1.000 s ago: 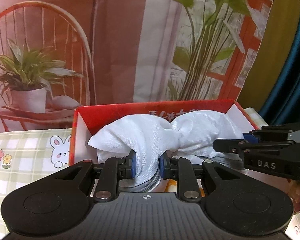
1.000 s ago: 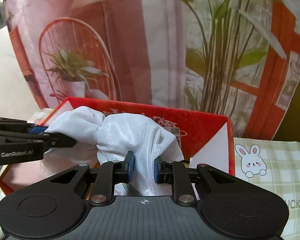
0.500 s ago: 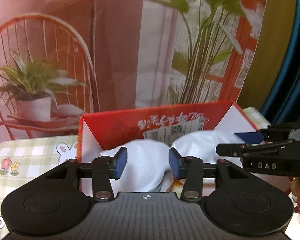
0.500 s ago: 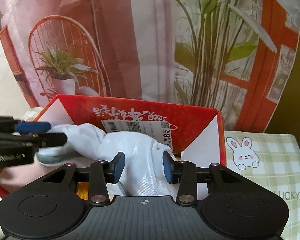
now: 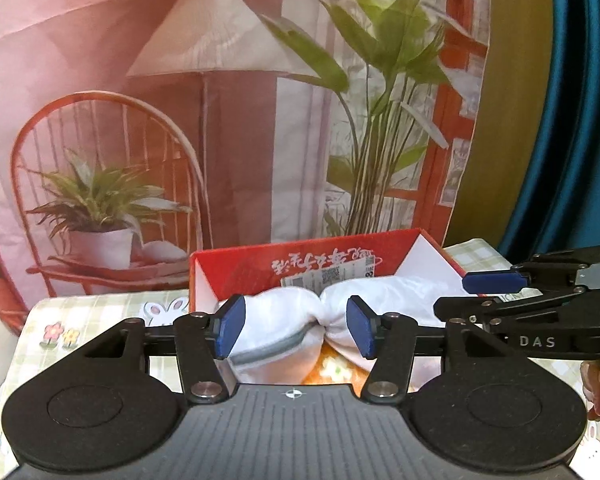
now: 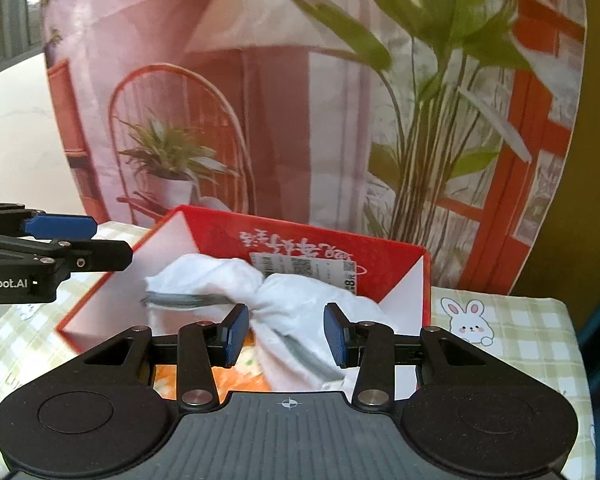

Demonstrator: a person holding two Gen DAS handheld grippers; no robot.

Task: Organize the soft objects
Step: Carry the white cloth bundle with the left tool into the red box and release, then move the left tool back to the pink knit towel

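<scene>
My left tongs point(image 5: 293, 326) are opening and my right tongs point(image 6: 286, 335) stand apart, neither gripping the white cloth point(image 5: 284, 312), which lies bunched in the red box point(image 6: 300, 236) on the tabletop point(image 6: 520, 332). I judge this piece placed; next I need another soft thing to pick up.

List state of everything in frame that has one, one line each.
Left gripper: jaws opening, nothing between the pads.
Right gripper: jaws open, clear of the cloth.
Cloth: white, bunched and pinched at the middle, lying in the box, released.
Box: red, open top, upright on the checked tablecloth.
</scene>
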